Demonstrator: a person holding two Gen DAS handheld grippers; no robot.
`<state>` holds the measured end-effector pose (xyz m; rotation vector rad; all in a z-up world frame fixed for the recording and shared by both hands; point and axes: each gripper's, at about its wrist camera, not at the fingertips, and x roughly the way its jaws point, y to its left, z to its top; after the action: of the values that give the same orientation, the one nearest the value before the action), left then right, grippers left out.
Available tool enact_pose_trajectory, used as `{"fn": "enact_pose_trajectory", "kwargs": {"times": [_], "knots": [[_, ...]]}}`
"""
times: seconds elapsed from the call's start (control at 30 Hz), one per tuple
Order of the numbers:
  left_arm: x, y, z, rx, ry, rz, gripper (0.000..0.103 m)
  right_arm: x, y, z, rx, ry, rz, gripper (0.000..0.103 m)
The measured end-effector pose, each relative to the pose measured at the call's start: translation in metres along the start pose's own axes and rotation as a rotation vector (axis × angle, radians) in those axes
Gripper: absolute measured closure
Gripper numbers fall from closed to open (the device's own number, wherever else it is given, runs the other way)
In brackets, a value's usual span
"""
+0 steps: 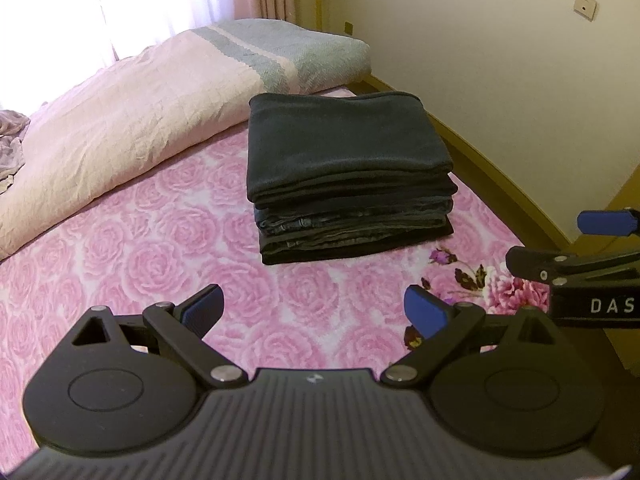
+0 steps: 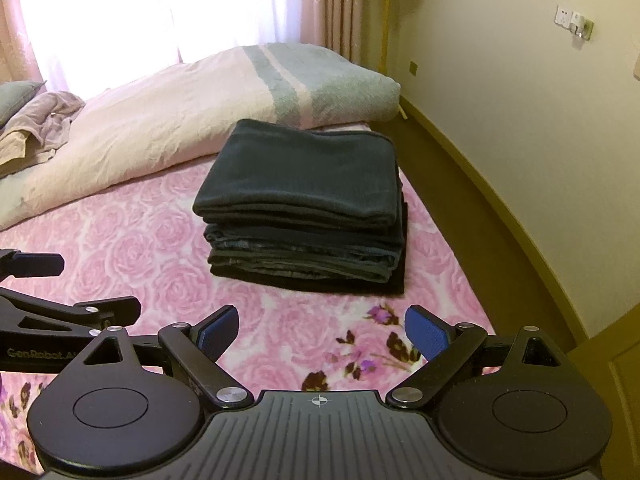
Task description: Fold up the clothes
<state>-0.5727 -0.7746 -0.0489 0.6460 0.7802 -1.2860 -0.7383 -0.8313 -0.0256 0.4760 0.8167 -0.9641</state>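
A neat stack of folded dark clothes (image 1: 344, 176) (image 2: 308, 208) rests on the pink rose-patterned bed sheet (image 1: 160, 248) (image 2: 132, 256), near the bed's right edge. My left gripper (image 1: 314, 314) hovers open above the sheet in front of the stack, with nothing between its blue pads. My right gripper (image 2: 322, 334) is likewise open and empty, a short way in front of the stack. In the left wrist view the right gripper's fingers (image 1: 608, 222) enter from the right edge. The left gripper's fingers (image 2: 40, 264) show at the left edge of the right wrist view.
A rolled pink and grey-striped quilt (image 1: 132, 120) (image 2: 192, 108) lies across the bed behind the stack. Crumpled pale clothing (image 2: 44, 124) sits at the far left. A cream wall (image 1: 500, 60) and brown floor (image 2: 460, 184) run along the bed's right side. Curtains (image 2: 328, 4) hang at the back.
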Motion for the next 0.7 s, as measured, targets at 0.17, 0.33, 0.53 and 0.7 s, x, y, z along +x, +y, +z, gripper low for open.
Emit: {"fn": "enact_pose_trajectory", "kwargs": {"times": [0.17, 0.33, 0.53, 0.7], "knots": [[0.001, -0.0016, 0.0005, -0.002, 0.001, 0.004, 0.008, -0.0009, -0.0012, 0.0013, -0.004, -0.005, 0.004, 0.01], [0.0019, -0.0019, 0.001, -0.006, -0.001, 0.007, 0.008, -0.0024, -0.0025, 0.0017, -0.002, -0.007, 0.008, 0.01], [0.0024, -0.0011, 0.0007, -0.007, 0.002, 0.006, 0.008, -0.0028, -0.0028, 0.0015, 0.0, -0.006, 0.008, 0.01], [0.0034, 0.0013, 0.0001, -0.01, 0.003, 0.007, 0.008, -0.003, -0.0012, 0.0022, -0.005, -0.007, 0.004, 0.01]]}}
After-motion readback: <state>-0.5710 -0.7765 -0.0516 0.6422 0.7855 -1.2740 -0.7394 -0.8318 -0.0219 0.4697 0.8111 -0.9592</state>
